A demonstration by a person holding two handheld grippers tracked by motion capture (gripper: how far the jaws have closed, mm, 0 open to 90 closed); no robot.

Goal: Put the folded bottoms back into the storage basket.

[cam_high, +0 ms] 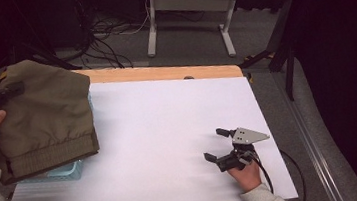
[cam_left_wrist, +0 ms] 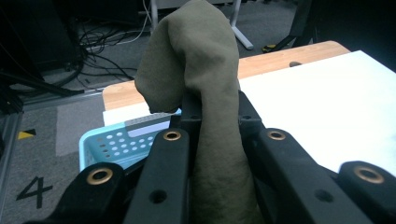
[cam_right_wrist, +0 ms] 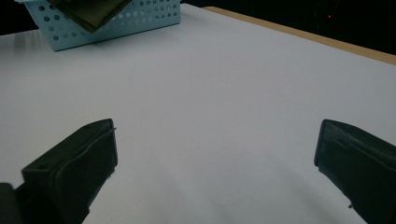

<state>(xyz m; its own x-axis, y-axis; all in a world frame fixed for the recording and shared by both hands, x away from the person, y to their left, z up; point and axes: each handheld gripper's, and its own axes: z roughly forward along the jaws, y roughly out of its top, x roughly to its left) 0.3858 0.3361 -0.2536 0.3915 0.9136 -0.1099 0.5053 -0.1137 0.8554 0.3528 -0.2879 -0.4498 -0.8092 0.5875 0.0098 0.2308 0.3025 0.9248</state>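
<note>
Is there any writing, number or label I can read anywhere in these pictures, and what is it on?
"4": a black number on the grey floor, left of the blue basket.
The pale label on the basket's rim: nothing on it can be read.
The olive garment in the left gripper: no writing visible.

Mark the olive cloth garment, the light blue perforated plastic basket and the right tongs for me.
Olive cloth garment (cam_high: pixel 46 109), high view, middle of fabric.
Light blue perforated plastic basket (cam_right_wrist: pixel 140 16), right gripper view, side wall.
Right tongs (cam_high: pixel 217 143), high view, between the tips.
</note>
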